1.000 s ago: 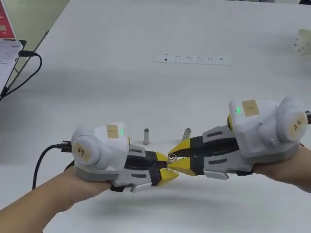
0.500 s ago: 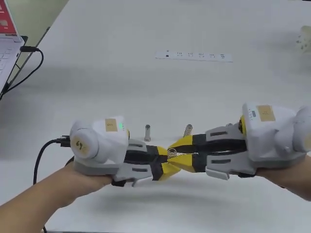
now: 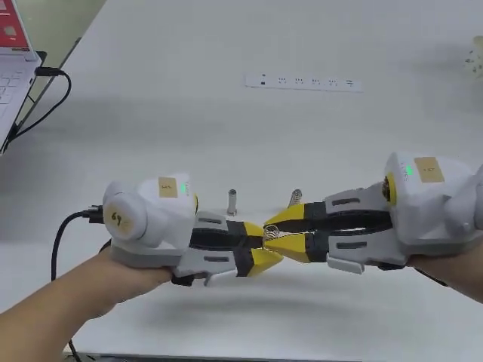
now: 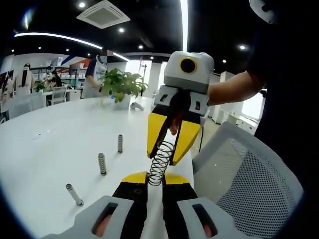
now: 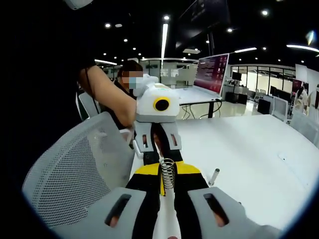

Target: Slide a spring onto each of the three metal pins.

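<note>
A small coil spring [image 3: 269, 234] hangs between the two grippers, which meet tip to tip above the table's near edge. My left gripper [image 3: 263, 246] is shut on one end of the spring [image 4: 159, 164]. My right gripper [image 3: 276, 229] is shut on the other end of the spring [image 5: 168, 174]. Just behind the tips stand a bare metal pin [image 3: 232, 203] and a pin wearing a spring [image 3: 296, 197]. The left gripper view shows the bare pin [image 4: 74, 194] nearest, then two spring-covered pins [image 4: 101, 163] [image 4: 119, 143]. A pin [image 5: 214, 176] stands beside my right gripper's jaws.
A white power strip [image 3: 303, 81] lies further back on the white table [image 3: 189, 113]. A laptop [image 3: 11, 53] and its black cable [image 3: 41, 98] sit at the far left edge. A mesh office chair [image 4: 249, 179] stands close beside the table.
Both grippers stay joined on the spring. The right gripper's body has levelled and sits a little further right and lower; the left has barely shifted. The camera has moved slightly.
</note>
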### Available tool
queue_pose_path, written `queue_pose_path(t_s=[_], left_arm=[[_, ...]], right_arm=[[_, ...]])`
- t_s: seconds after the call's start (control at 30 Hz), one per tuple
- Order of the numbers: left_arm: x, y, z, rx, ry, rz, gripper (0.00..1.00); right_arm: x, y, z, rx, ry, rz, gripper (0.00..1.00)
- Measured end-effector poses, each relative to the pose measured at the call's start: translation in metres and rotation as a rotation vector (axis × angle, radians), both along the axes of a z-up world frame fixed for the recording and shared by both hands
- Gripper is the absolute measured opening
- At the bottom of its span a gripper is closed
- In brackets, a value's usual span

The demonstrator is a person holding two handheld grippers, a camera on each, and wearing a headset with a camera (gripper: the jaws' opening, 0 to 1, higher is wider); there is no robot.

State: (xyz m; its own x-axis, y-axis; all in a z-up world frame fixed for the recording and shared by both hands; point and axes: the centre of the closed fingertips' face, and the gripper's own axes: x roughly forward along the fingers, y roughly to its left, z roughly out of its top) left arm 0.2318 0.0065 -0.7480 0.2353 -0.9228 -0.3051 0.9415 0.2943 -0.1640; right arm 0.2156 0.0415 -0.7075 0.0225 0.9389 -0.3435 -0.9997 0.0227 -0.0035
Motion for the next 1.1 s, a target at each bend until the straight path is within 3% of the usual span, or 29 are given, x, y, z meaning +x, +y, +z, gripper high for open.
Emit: queue_pose_path(t_s=[0.37, 0.5, 1.1], left_arm=[[-0.001, 0.001, 0.006, -0.017, 0.006, 0.009, 0.02], [-0.001, 0.001, 0.008, -0.018, 0.002, 0.01, 0.02], [0.003, 0.003, 0.014, -0.032, -0.036, 0.031, 0.03]], right_arm=[[0.0, -0.001, 0.006, 0.05, 0.0, -0.001, 0.06], [-0.001, 0.0, 0.008, 0.043, -0.023, 0.01, 0.06], [0.004, 0.001, 0.012, 0.032, -0.035, 0.004, 0.06]])
